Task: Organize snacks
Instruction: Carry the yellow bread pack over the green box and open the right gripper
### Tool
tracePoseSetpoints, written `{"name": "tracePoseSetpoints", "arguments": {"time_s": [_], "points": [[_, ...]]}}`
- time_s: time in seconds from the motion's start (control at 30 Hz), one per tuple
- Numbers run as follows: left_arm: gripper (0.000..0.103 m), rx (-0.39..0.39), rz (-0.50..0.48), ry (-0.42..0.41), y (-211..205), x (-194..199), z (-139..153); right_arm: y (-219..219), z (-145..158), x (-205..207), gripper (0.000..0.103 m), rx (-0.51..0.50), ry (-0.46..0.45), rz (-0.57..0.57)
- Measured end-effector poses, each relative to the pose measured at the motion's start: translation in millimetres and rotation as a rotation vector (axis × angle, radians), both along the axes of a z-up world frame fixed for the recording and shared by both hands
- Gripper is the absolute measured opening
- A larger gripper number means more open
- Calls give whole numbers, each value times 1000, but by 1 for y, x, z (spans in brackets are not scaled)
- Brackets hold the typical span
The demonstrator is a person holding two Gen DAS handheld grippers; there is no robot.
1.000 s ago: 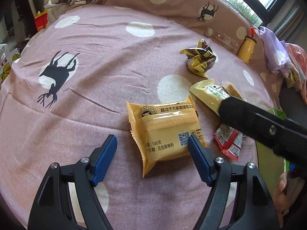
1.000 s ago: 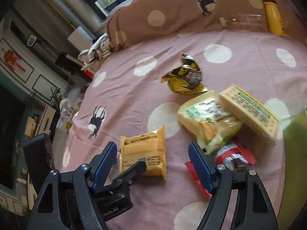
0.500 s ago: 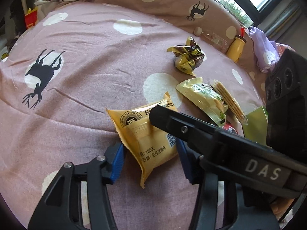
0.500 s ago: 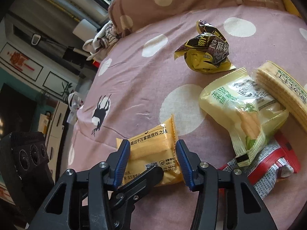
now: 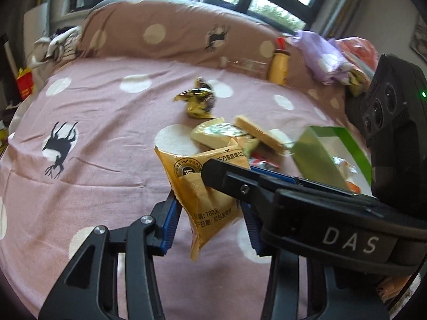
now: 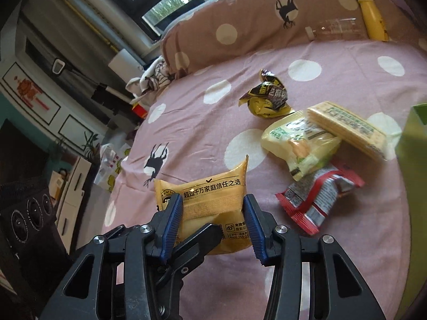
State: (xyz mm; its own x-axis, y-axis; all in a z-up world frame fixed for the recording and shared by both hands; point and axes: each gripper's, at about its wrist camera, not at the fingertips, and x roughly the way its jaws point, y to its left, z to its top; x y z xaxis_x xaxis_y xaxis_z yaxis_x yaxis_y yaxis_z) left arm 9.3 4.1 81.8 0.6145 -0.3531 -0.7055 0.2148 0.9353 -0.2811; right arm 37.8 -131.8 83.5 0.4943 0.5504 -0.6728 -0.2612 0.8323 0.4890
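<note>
An orange snack packet [image 5: 210, 200] with Chinese print is held up off the pink bedspread; it also shows in the right wrist view [image 6: 213, 213]. My left gripper [image 5: 210, 221] is shut on its sides. My right gripper [image 6: 213, 221] is shut on the same packet, and its black body crosses the left wrist view from the right. Other snacks lie on the bed: a crumpled yellow-and-dark wrapper [image 6: 267, 97], a pale yellow-green bag [image 6: 299, 144], a cracker pack [image 6: 347, 128] and a red-and-silver packet [image 6: 317, 197].
A green box [image 5: 325, 157] stands open at the right, beyond the packet. A yellow bottle [image 6: 373, 18] and a clear bottle [image 6: 336, 28] lie against the brown dotted pillow [image 6: 240, 26]. Clothes are piled at the back right [image 5: 325, 61].
Both grippers closed on the orange packet and lifted it off the bedspread. The views tilted up, and the green box came into sight at the right.
</note>
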Motion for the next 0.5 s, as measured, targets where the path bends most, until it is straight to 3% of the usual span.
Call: {"name": "tracePoseSetpoints", "arguments": {"time_s": [0.17, 0.5], "points": [[44, -17, -119, -43, -30, -20, 11, -30, 16, -35, 50, -38, -42, -113], [44, -24, -235, -152, -95, -39, 43, -92, 54, -72, 50, -56, -158, -264]]}}
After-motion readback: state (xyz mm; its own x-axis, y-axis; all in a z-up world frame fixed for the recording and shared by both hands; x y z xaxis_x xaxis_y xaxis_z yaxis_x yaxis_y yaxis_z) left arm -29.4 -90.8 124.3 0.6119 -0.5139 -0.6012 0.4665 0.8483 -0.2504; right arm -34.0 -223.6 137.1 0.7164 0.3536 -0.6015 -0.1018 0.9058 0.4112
